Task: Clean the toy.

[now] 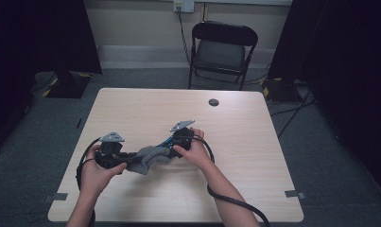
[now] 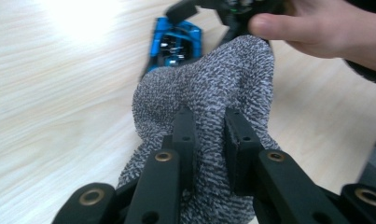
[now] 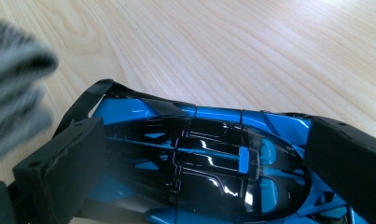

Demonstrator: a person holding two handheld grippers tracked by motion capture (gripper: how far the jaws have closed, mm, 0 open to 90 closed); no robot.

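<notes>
Left gripper is pinching the soft, floppy grey cloth beside the blue toy car; right gripper is clamping that rigid, glossy, probably slippery car across its body

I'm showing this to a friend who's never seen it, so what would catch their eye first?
Probably the blue toy car near the middle of the wooden table, clamped between the jaws of the right gripper. Next, the speckled grey cloth pinched in the left gripper, draped against the car. Beyond the table stands a black folding chair.
</notes>
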